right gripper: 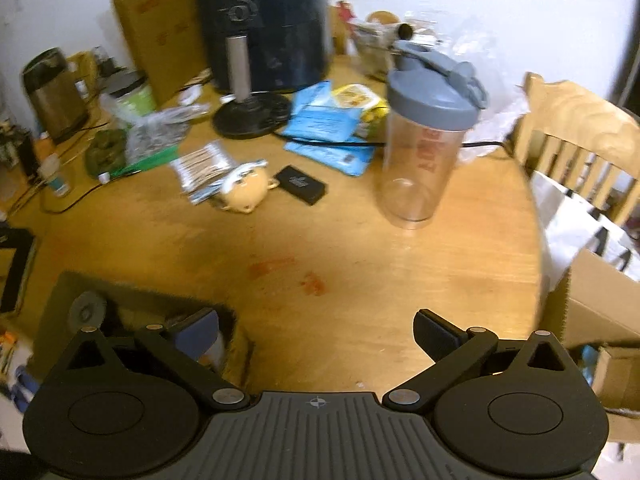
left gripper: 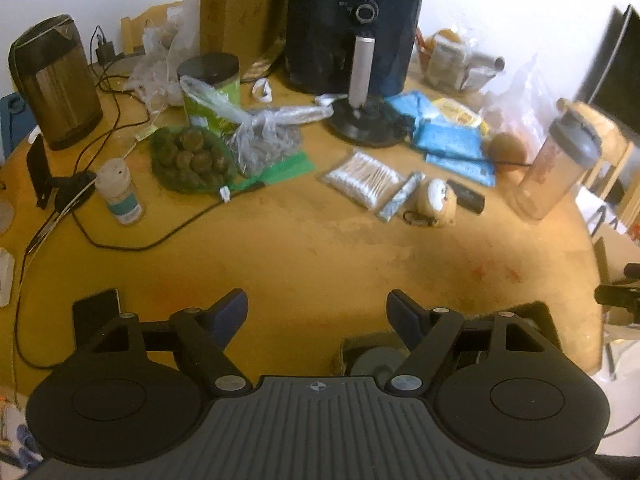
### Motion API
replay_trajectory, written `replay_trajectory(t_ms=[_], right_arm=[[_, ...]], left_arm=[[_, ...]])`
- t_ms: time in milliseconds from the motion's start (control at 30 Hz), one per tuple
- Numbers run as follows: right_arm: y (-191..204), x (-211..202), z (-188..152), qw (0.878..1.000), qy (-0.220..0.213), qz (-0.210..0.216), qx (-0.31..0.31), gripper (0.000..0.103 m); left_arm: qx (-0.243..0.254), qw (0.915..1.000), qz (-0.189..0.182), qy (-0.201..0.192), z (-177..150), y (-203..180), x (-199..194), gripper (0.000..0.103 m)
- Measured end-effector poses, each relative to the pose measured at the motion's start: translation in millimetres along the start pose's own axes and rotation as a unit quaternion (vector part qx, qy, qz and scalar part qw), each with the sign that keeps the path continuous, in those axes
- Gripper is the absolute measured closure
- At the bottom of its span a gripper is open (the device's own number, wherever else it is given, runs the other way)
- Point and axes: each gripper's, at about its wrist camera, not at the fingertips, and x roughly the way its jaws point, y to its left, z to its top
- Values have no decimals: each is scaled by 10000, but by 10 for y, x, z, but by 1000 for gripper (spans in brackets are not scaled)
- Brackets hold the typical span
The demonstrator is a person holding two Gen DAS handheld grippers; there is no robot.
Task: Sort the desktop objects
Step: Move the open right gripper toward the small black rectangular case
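My left gripper (left gripper: 316, 312) is open and empty, low over the near edge of the round wooden table (left gripper: 300, 248). My right gripper (right gripper: 316, 332) is open and empty too, over the table's near edge. Ahead lie a pack of cotton swabs (left gripper: 362, 178) (right gripper: 202, 166), a small tan plush toy (left gripper: 438, 200) (right gripper: 246, 190), a small black box (left gripper: 466, 196) (right gripper: 302, 184), a clear shaker bottle with a grey lid (left gripper: 554, 168) (right gripper: 426, 144), and a small white bottle (left gripper: 120, 192). A brown cardboard box (right gripper: 132, 320) (left gripper: 360, 354) with a grey disc inside sits at the near edge.
At the back stand a black air fryer (left gripper: 352, 28), a kettle (left gripper: 54, 84), a green canister (left gripper: 212, 88), a net bag of dark round things (left gripper: 190, 158) and blue packets (left gripper: 452, 136). A black cable (left gripper: 132, 246) runs across the left. A wooden chair (right gripper: 580, 140) stands right.
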Motion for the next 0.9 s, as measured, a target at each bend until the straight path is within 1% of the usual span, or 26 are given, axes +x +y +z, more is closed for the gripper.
replay_trajectory(t_ms=[133, 233, 367, 533, 633, 700, 767, 867, 900], right_arm=[[-23, 48, 82, 9999, 39, -5, 94, 0], [-31, 91, 148, 9998, 68, -80, 187, 0], [-20, 165, 200, 9996, 91, -164, 227, 0], [36, 240, 257, 9994, 141, -301, 136, 0], [28, 249, 275, 9992, 91, -317, 204, 0], [24, 236, 272, 9993, -16, -330, 200, 0], [44, 238, 276, 9993, -22, -379, 70, 0], [59, 254, 287, 9991, 46, -409, -84, 0], [63, 262, 290, 9991, 77, -413, -109, 0]], left_arm=[[-57, 9997, -205, -108, 35, 126, 3, 26], [-24, 9995, -270, -173, 64, 192, 11, 26], [174, 9991, -244, -307, 108, 248, -4, 26], [429, 9984, -103, -358, 195, 330, 26, 26], [409, 9985, -217, -304, 242, 401, 62, 26], [438, 9981, -306, -312, 260, 425, 75, 19], [448, 9973, -416, -401, 261, 437, 78, 6], [420, 9971, -500, -398, 274, 426, 112, 0], [448, 9969, -503, -405, 274, 409, 121, 0]])
